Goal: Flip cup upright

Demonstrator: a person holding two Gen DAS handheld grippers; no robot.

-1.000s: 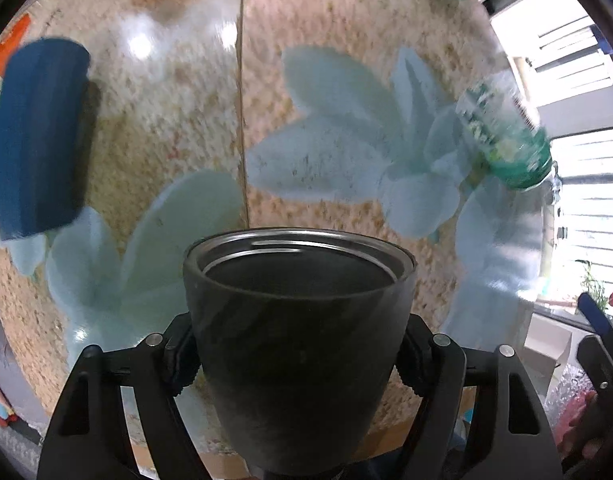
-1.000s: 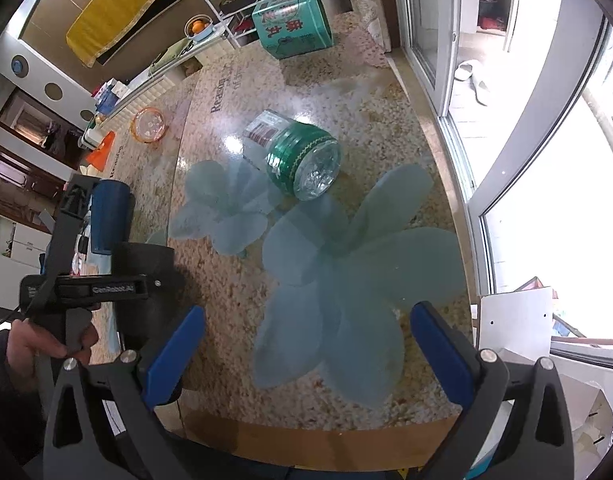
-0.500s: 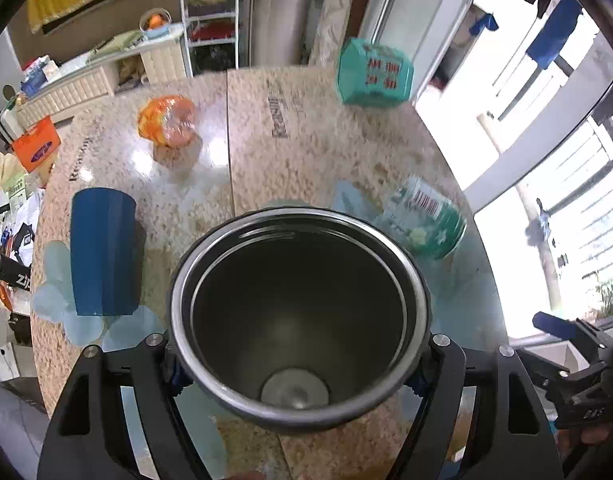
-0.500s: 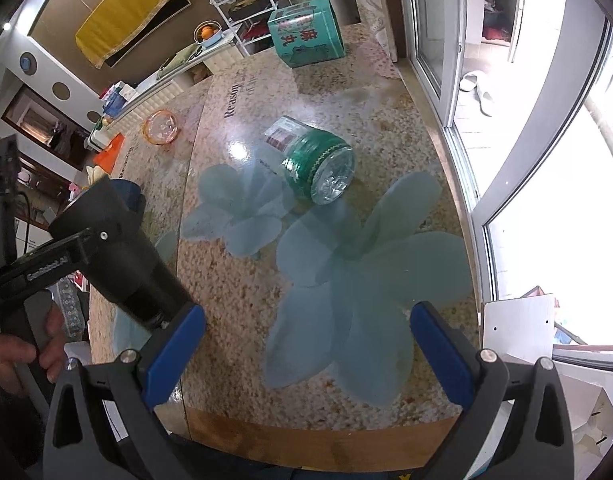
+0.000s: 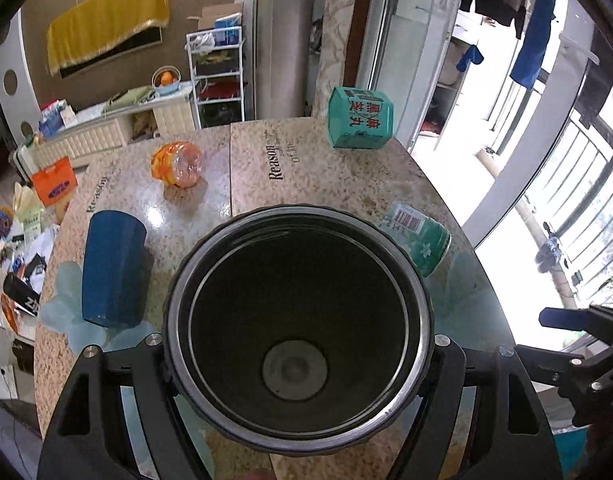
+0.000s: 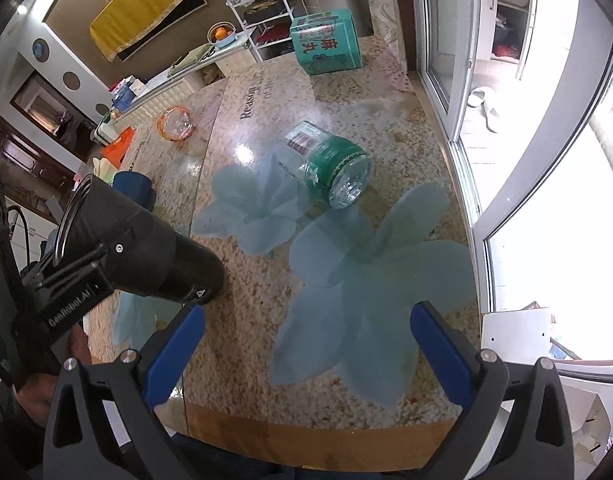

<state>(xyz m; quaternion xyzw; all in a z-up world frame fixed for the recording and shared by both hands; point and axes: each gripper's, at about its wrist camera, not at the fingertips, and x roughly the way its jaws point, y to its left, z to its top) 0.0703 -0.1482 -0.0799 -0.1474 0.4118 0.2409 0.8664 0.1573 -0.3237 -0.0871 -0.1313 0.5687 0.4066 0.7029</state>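
My left gripper (image 5: 298, 344) is shut on a black metal cup (image 5: 298, 332); its open mouth faces the camera and I see its steel inside. In the right wrist view the black cup (image 6: 146, 252) is tilted, base end low near the table's left side, mouth up and to the left, with the left gripper's body (image 6: 66, 296) clamped on it. My right gripper (image 6: 306, 344) is open and empty above the table's front edge.
On the stone table (image 6: 266, 80) lie a blue cup (image 5: 112, 268), an orange plastic bottle (image 5: 178, 164) and a green bottle (image 6: 330, 168), all on their sides. A teal box (image 6: 326, 42) stands at the far edge. Windows are on the right.
My left gripper has turned the black cup from mouth-away to mouth facing the camera, tilting it up off the table. The right gripper has barely moved.
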